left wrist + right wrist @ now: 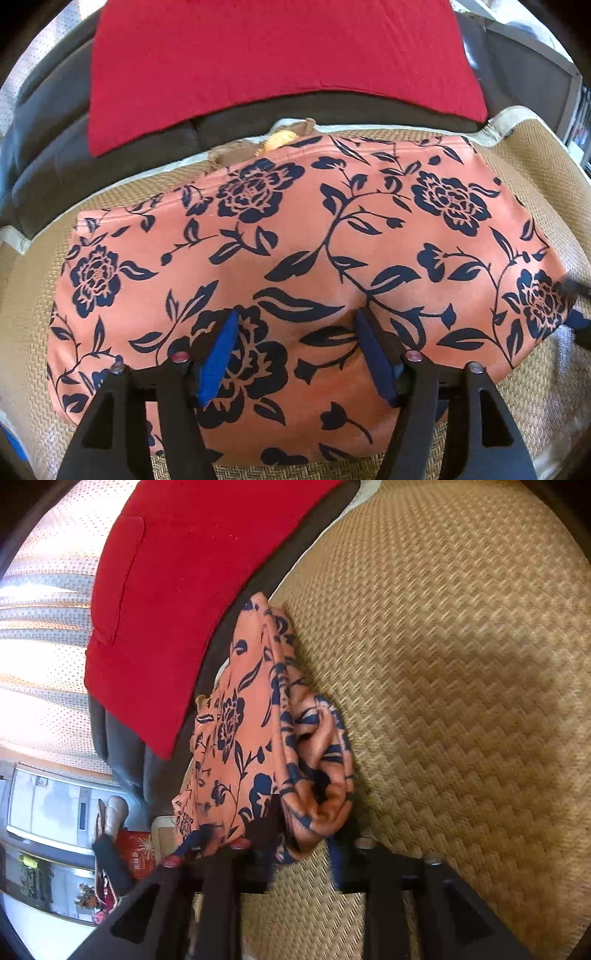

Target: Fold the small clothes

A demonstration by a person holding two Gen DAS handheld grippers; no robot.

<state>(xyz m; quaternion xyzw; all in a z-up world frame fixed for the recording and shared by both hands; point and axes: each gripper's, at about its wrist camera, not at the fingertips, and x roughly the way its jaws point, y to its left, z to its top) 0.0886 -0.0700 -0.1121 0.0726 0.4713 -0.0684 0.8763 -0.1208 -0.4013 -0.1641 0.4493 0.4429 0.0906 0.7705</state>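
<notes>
The floral garment (pixel 295 240) lay flat on the woven mat (pixel 535 162), near a red cloth (pixel 277 55) on the dark sofa (pixel 44 162) beyond. The left hand-held gripper (pixel 297 325) hovered open over it. The right hand-held gripper (pixel 295 834) had bunched fabric (pixel 314 775) between its jaws; their pads were hidden, so its grip was unclear.

The orange garment (pixel 314 236) printed with dark navy flowers and leaves lies spread almost flat just ahead of and beneath the left gripper (pixel 295 321). At the right gripper (pixel 295 834) its edge is bunched into raised folds, apparently between the fingers, though blur hides any contact.
</notes>
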